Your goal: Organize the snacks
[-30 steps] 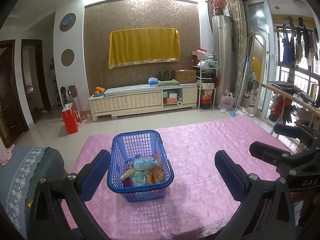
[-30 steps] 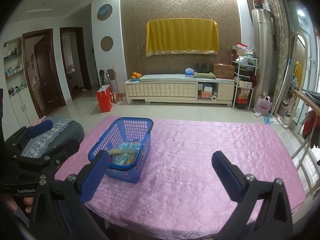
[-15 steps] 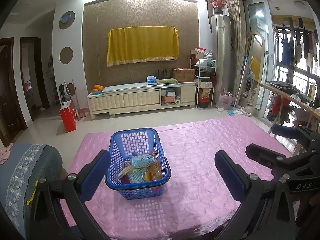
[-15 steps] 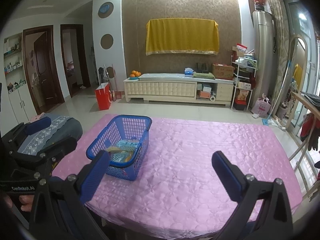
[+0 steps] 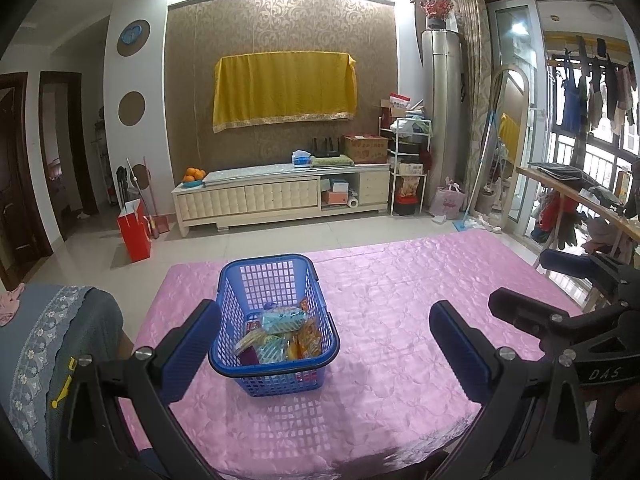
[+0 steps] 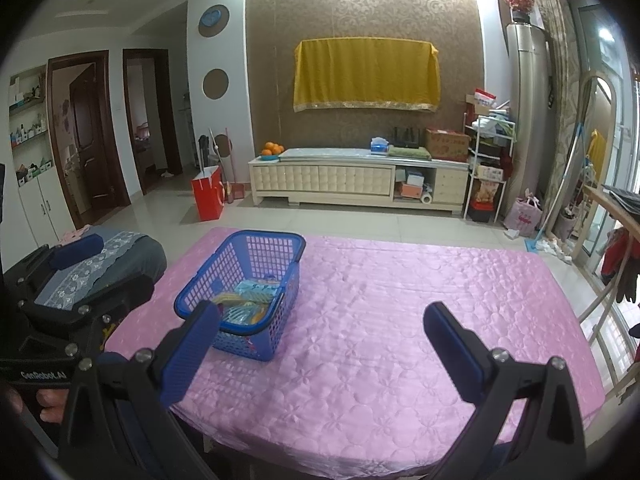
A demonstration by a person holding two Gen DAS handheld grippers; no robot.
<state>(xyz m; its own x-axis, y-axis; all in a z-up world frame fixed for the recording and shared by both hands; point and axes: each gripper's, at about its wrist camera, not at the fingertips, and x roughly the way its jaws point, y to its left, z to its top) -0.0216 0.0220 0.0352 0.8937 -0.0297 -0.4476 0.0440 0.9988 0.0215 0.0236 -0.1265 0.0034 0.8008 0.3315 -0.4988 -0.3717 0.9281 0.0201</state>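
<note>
A blue plastic basket [image 5: 276,280] [image 6: 256,252] stands on the pink quilted tablecloth [image 5: 400,292] [image 6: 400,300], toward the table's left side. Several snack packets [image 5: 282,334] [image 6: 250,300] lie in its bottom. My left gripper [image 5: 326,344] is open above the near table edge, and the basket's near end shows between its fingers without touching them. My right gripper [image 6: 322,344] is open too, over bare cloth to the right of the basket, with nothing between its fingers. Each gripper's black frame shows at the edge of the other's view.
A grey chair back with a lace cover [image 5: 48,328] [image 6: 104,252] stands at the table's left edge. Beyond the table lie tiled floor, a cream TV cabinet [image 5: 280,196], a red bag [image 5: 134,230] and a wooden rack [image 5: 568,196] to the right.
Both grippers have drawn back and risen a little, so the basket and table sit farther off in both views. Both stay open and the basket has not moved.
</note>
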